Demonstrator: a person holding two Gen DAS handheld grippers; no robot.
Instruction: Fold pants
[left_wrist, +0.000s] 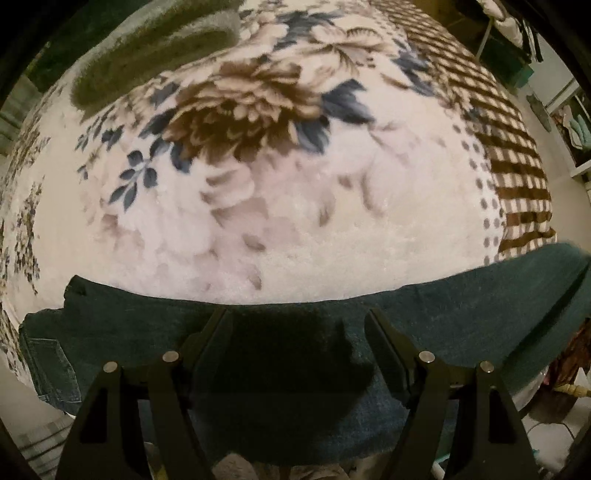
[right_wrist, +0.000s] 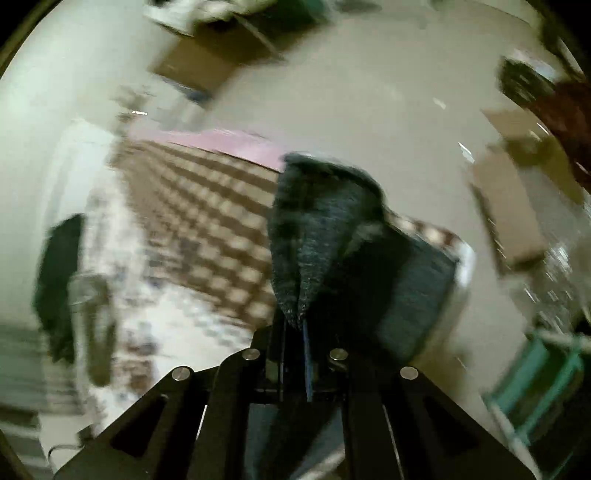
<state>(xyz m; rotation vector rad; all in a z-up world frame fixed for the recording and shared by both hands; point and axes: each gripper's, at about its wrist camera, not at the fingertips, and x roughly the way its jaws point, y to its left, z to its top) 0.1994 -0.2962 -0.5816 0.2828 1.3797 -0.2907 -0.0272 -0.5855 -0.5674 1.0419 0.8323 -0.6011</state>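
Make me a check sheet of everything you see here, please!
Surface: floral blanket with a checked border, on a bed.
Job's things: dark jeans lying along the near edge; one end lifted.
Clutter: green cloth at the far side.
Grippers: left gripper open over the jeans; right gripper shut on jeans.
Cables: nothing seen.
Surroundings: shelves beside the bed; the right view is blurred.

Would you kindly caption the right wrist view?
Right tongs shut on dark jeans, lifted above the checked blanket.
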